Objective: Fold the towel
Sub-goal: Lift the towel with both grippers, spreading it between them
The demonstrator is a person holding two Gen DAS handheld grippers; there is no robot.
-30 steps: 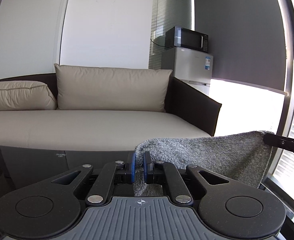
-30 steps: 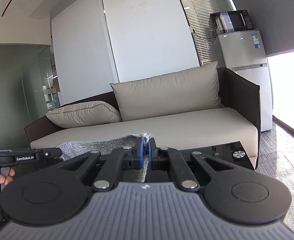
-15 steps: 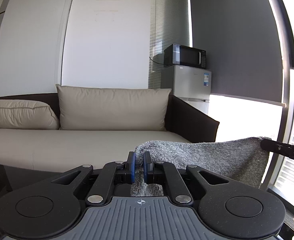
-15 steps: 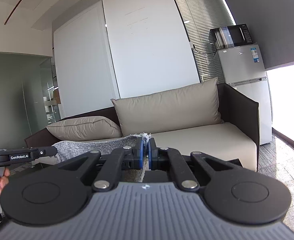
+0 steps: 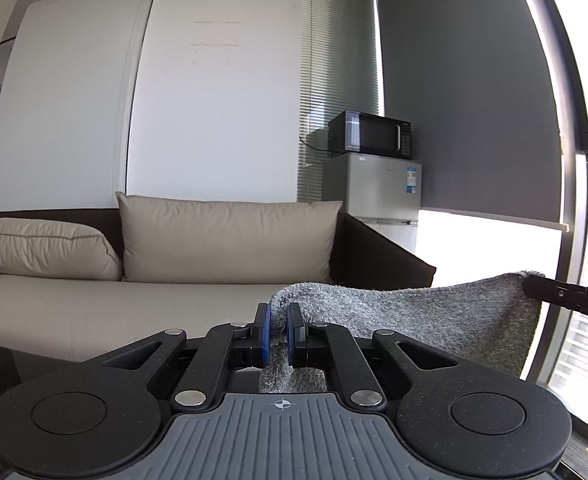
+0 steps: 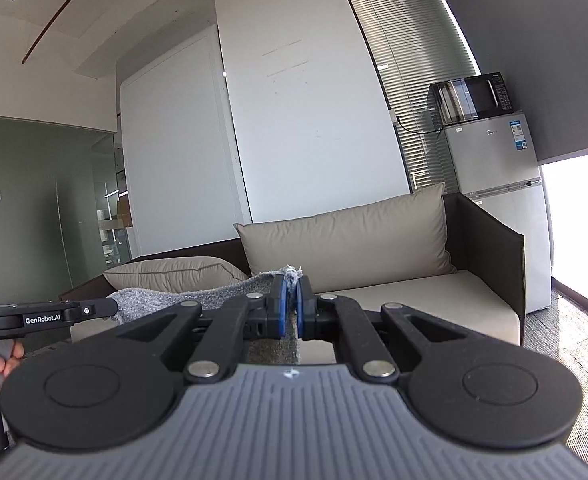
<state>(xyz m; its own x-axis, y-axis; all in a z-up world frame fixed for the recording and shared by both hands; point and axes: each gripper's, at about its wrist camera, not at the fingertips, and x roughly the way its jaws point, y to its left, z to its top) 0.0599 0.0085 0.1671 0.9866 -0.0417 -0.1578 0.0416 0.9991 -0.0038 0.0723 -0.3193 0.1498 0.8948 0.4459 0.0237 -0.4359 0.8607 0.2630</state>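
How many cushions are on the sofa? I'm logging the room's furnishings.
2: a large upright back cushion at the sofa's right, and a flatter cushion lying at its left end. Others may sit out of frame.

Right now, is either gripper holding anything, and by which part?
Both hold the towel. The left gripper and right gripper each pinch a top corner, with the towel stretched between them in the air.

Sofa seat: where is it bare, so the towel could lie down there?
The sofa seat is bare from the cushions forward to its front edge, up to the dark armrest. The left end is crowded by the slumped cushion. Both tongs hold the towel up.
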